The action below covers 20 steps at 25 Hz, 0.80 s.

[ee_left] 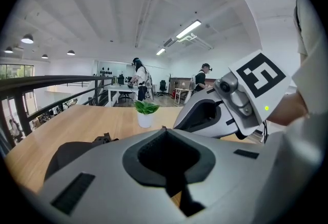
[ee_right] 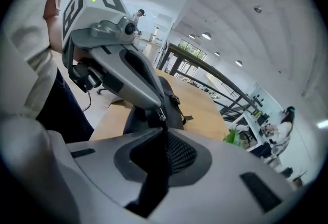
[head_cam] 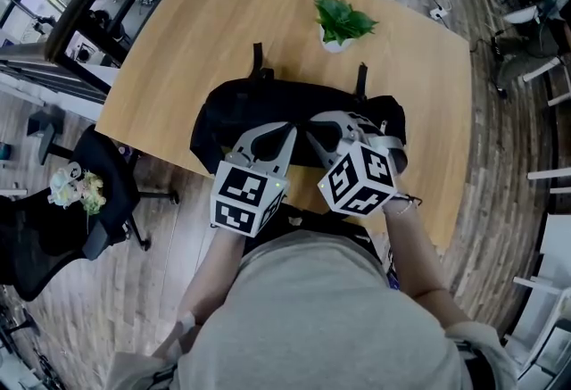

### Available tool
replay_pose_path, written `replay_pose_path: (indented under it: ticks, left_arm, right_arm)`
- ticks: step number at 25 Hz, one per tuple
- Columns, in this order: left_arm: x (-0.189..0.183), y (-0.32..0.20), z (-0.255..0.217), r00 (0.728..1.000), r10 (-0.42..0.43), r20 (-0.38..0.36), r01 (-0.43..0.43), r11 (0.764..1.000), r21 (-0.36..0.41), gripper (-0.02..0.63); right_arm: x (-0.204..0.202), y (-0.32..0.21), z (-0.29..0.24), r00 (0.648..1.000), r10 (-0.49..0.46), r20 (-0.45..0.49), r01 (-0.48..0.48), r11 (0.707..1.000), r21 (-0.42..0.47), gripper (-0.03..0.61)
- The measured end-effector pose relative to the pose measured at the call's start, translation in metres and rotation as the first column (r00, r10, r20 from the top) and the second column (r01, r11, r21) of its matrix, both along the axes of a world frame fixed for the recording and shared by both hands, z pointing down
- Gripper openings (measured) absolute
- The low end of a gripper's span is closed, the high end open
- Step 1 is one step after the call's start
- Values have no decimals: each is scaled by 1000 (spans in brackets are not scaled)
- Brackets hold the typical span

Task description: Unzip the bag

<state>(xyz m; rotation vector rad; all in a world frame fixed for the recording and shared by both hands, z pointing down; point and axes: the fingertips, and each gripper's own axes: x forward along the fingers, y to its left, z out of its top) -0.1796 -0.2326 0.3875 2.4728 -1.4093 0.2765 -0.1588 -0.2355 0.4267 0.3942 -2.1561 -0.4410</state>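
On wood surface [head_cam: 196, 31], right under L hand-held gripper [head_cam: 290, 128] & R hand-held gripper [head_cam: 314, 122]: black bag [head_cam: 232, 112].
L jaws fully together, tip on bag top; whether fabric is pinched, unclear. R jaws nearly together, pinching the bag's zip [ee_right: 164, 148]. Potted plant [head_cam: 341, 22] beyond both tips.

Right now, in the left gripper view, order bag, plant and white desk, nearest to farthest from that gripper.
1. bag, low left, right at the jaws.
2. plant, centre, farther out.
3. white desk, far back, left of centre.
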Motion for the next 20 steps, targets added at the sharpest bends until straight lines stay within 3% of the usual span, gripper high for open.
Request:
replay_pose_path:
  ticks: [8, 20]
  left_arm:
    - [-22, -2, 4, 999, -54, -4, 54, 998, -11, 20]
    - [-84, 3, 12, 986, -164, 3, 164, 986, -11, 20]
  right_arm:
    - [6, -4, -2, 992, 108, 63, -107, 994, -20, 31]
    - [10, -12, -4, 971, 221, 88, -221, 975, -10, 29]
